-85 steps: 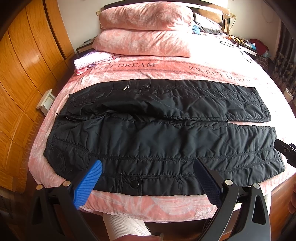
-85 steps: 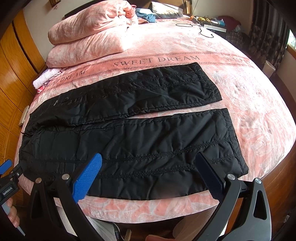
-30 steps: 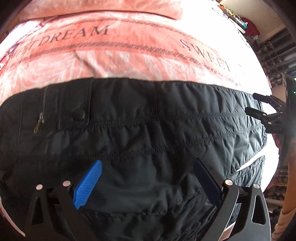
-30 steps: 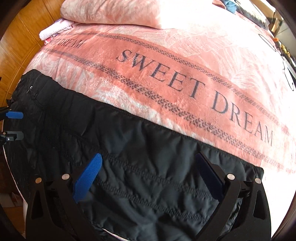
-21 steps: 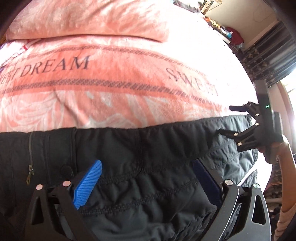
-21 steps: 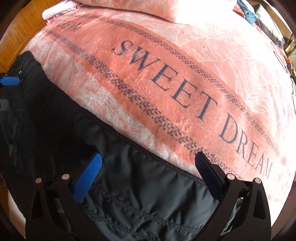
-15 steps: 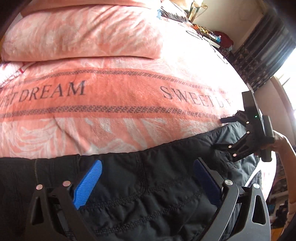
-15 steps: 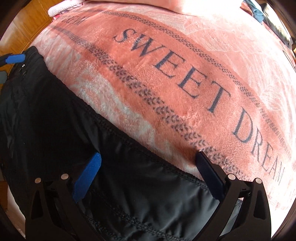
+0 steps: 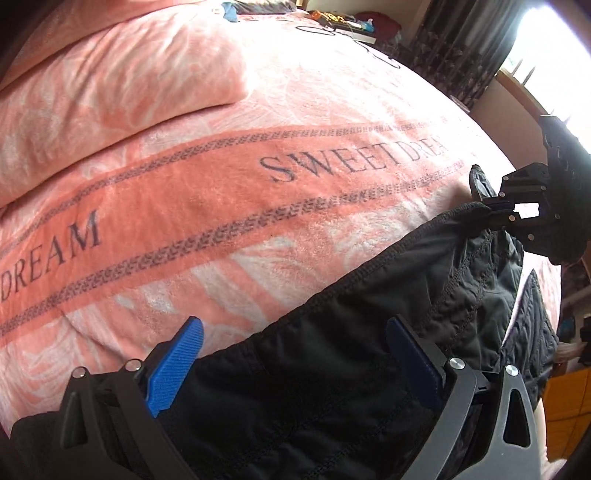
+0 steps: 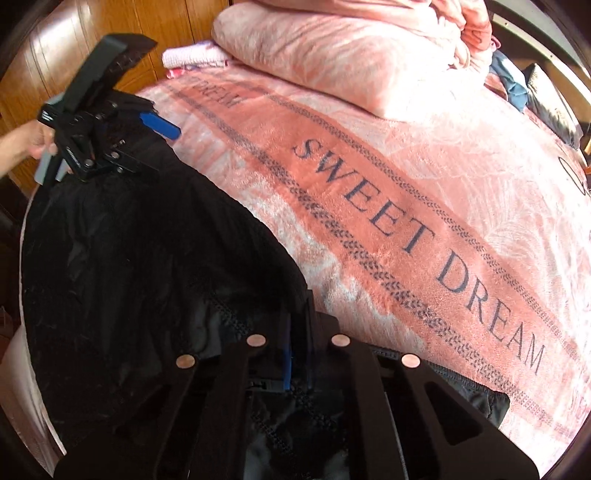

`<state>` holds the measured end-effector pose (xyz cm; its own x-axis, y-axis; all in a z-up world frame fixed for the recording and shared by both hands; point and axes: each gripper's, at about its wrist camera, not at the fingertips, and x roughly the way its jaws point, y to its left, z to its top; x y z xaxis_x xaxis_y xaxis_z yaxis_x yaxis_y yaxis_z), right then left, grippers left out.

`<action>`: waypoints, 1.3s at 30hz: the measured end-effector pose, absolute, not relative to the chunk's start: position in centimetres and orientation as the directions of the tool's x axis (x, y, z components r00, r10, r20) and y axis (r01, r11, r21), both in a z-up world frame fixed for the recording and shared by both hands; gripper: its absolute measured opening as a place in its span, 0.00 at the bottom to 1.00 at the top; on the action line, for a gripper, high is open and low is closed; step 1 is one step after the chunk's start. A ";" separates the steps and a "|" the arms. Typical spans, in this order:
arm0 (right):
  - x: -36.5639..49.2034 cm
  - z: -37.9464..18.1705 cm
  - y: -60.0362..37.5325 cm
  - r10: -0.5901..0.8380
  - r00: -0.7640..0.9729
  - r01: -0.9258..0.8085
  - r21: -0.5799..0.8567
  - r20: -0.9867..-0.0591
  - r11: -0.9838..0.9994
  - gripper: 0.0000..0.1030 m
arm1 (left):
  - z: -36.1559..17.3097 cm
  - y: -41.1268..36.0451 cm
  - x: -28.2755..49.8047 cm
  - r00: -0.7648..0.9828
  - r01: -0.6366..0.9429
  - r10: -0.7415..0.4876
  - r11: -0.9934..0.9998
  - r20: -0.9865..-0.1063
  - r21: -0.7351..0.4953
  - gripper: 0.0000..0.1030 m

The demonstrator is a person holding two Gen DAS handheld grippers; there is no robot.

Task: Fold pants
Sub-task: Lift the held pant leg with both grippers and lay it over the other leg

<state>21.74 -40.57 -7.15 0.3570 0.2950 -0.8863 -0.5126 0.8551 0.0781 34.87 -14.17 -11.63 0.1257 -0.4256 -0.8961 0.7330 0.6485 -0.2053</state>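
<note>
Black quilted pants (image 9: 332, 387) lie on a pink "SWEET DREAM" blanket (image 9: 221, 206). My left gripper (image 9: 295, 350) is open over the pants' far edge near the waist end, its blue pads wide apart and the fabric low between them. In the right wrist view the left gripper (image 10: 147, 147) shows at the upper left, held by a hand (image 10: 22, 144). My right gripper (image 10: 295, 332) is shut on the pants (image 10: 129, 258) at their far edge near the hem end, where the cloth bunches up. The left wrist view shows this right gripper (image 9: 496, 212) pinching that raised edge.
Pink pillows (image 9: 110, 92) lie beyond the blanket's lettering. A wooden wardrobe (image 10: 110, 22) stands by the waist end, with folded pale cloth (image 10: 192, 57) beside the pillows. Cables and clutter (image 9: 332, 26) sit at the bed's far side.
The right gripper's jaws went from wide open to shut on the pants' far edge and lifted it a little. The left gripper rolled and slid along that edge, still open.
</note>
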 end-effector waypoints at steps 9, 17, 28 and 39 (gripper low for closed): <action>18.5 -3.5 -38.8 0.359 0.445 -0.562 0.056 -0.821 0.825 0.05 | -11.1 -16.4 34.4 -0.162 0.807 -0.463 0.447 -0.872 -0.387 0.96; 17.1 -3.1 -39.7 0.410 0.473 -0.531 0.119 -0.780 0.839 0.05 | -11.2 -16.2 32.5 -0.067 0.877 -0.308 0.436 -0.949 -0.203 0.32; 11.4 1.2 -38.0 0.341 0.607 -0.441 0.052 -0.718 0.896 0.05 | -4.1 -12.1 24.2 0.258 0.879 -0.404 0.475 -0.877 0.040 0.11; -3.4 2.3 -34.4 0.289 0.637 -0.413 -0.001 -0.714 0.911 0.05 | -1.7 -9.4 7.2 0.576 0.749 -0.318 0.574 -0.753 0.331 0.11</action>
<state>-3.39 -34.38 2.30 0.6374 0.2885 -0.7144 -0.4133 0.9106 -0.0010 7.18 -9.45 -1.72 0.5765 -0.3181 -0.7527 0.7490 0.5738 0.3312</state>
